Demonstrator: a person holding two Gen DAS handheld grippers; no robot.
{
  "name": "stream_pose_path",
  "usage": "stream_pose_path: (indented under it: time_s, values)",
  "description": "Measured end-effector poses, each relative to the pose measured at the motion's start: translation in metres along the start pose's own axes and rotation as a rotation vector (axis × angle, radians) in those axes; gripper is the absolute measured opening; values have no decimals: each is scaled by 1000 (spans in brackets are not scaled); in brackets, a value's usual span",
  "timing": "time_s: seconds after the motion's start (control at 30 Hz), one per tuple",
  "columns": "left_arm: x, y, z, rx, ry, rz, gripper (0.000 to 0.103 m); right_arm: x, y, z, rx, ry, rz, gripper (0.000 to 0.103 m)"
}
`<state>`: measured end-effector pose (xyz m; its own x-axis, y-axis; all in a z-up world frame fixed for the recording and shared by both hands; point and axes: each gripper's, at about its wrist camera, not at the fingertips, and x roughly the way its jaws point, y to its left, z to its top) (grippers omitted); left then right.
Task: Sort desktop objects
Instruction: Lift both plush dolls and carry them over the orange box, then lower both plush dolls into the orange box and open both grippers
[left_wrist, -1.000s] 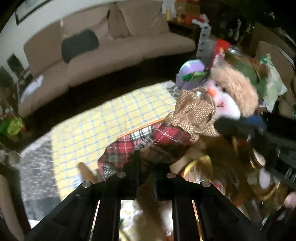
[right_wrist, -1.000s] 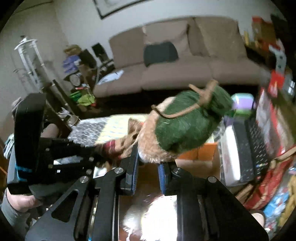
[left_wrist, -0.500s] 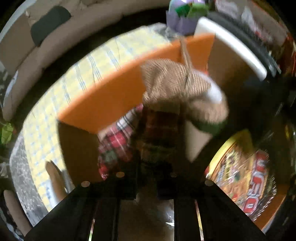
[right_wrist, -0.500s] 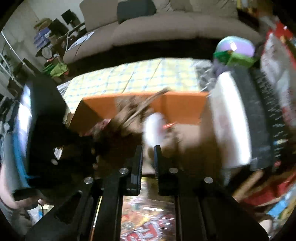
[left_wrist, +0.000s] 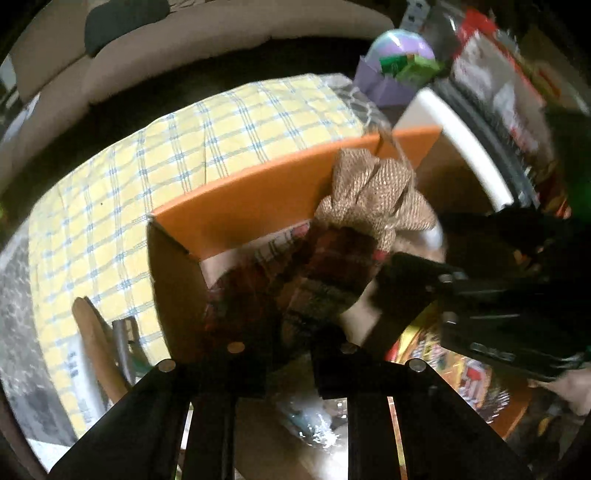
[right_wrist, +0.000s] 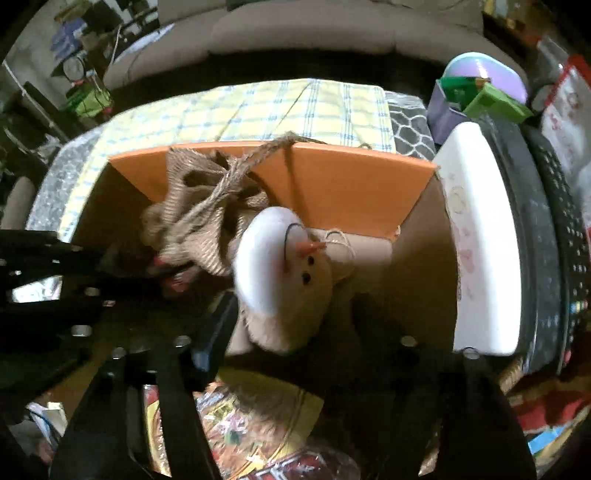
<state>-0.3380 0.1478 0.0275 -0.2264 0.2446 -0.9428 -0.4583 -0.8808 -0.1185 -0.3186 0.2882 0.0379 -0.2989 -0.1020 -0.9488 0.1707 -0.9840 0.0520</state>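
Both grippers are pointing steeply down into the cardboard box (right_wrist: 424, 266), its orange flap (right_wrist: 332, 184) standing up at the far side against the yellow checked cloth (left_wrist: 184, 147) beyond. The snowman doll (right_wrist: 288, 273) is inside the box now — white face up, carrot nose and dot eyes plain in the right wrist view, its burlap scarf (right_wrist: 207, 221) and twine bunched up against the flap.

The left gripper (left_wrist: 288, 365) is clamped on the doll's red plaid body (left_wrist: 314, 280), fingers drawn in tight on the fabric, which runs from the fingertips up toward the burlap bow (left_wrist: 373, 199) at the flap. In that same view the right gripper (left_wrist: 480, 295) crosses in from the right edge, a dark blur just beside the doll's head end.

The right gripper (right_wrist: 295, 332) has just been opening — its jaws stand well apart, the left finger (right_wrist: 218, 332) beside the doll's fuzzy chin and the right one dark and off to the other side. The doll's head sits between them, and no pad can be seen pressing on it; released, by the look of it.

A white tray (right_wrist: 480, 240) lies along the box's right wall, with a dark keyboard (right_wrist: 554, 221) just beyond it, and colourful snack packets (right_wrist: 258, 435) below the near edge
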Motion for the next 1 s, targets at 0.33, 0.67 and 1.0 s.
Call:
stream_pose_path:
  time_s: [0.33, 0.67, 1.0]
  values:
    - [-28, 17, -1, -64, -87, -107, 16, -63, 46, 8, -303, -181, -324, 25]
    - [-51, 9, -12, 17, -85, -125, 16, -93, 106, -45, -818, -259, -723, 24]
    - [-133, -5, -38, 131, -39, -121, 16, -170, 90, -82, -698, -267, -407, 24]
